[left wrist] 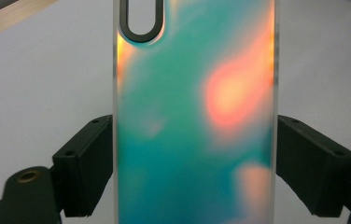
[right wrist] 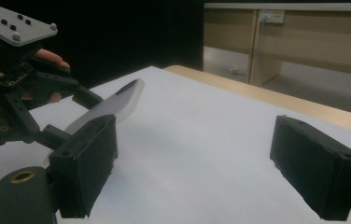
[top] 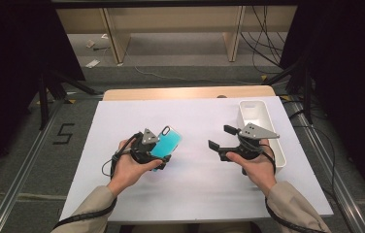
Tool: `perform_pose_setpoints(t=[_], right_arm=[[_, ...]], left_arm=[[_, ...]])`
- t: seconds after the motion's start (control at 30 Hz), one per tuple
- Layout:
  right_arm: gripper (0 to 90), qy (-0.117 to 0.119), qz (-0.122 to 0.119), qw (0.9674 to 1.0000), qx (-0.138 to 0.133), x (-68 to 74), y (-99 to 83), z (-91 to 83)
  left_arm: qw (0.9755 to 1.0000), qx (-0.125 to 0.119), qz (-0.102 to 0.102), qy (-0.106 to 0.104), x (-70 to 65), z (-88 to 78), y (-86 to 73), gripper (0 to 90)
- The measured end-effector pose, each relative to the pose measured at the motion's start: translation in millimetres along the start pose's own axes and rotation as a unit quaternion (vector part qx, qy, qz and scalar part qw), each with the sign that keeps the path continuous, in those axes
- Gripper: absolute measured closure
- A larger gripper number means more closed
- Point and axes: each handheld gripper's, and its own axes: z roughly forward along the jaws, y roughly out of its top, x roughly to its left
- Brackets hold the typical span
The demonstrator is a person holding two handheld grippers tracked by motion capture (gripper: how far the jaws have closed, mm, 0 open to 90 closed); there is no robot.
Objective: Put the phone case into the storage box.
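Phone case (left wrist: pixel 194 121): glossy, iridescent teal-orange, rounded oblong, left of white tray (top: pixel 280 150).
Left gripper (top: pixel 163 150): jaws clamped on case's long edges.
Right gripper (top: pixel 219 137): matte black blocks apart, beside tray.

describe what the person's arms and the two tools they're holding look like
Both forearms wear tan sleeves. Each hand-held gripper, left and right, is black with two blocky jaws, a grey three-cornered plate with small screws on top, and a black cable trailing along the arm.

Left gripper (top: pixel 163 145) apparently clamped, right gripper (top: pixel 222 137) jaws apart, empty
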Motion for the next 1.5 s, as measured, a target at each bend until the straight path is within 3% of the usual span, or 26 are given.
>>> perform_pose_setpoints(t=[1.5], right_arm=[[12.8, 0.008, 0.001, 1.0, 0.001, 4.9, 5.7, 21.1]], left_arm=[[0.9998, -0.006, 0.015, -0.009, -13.3, 3.4, 5.5, 16.9]])
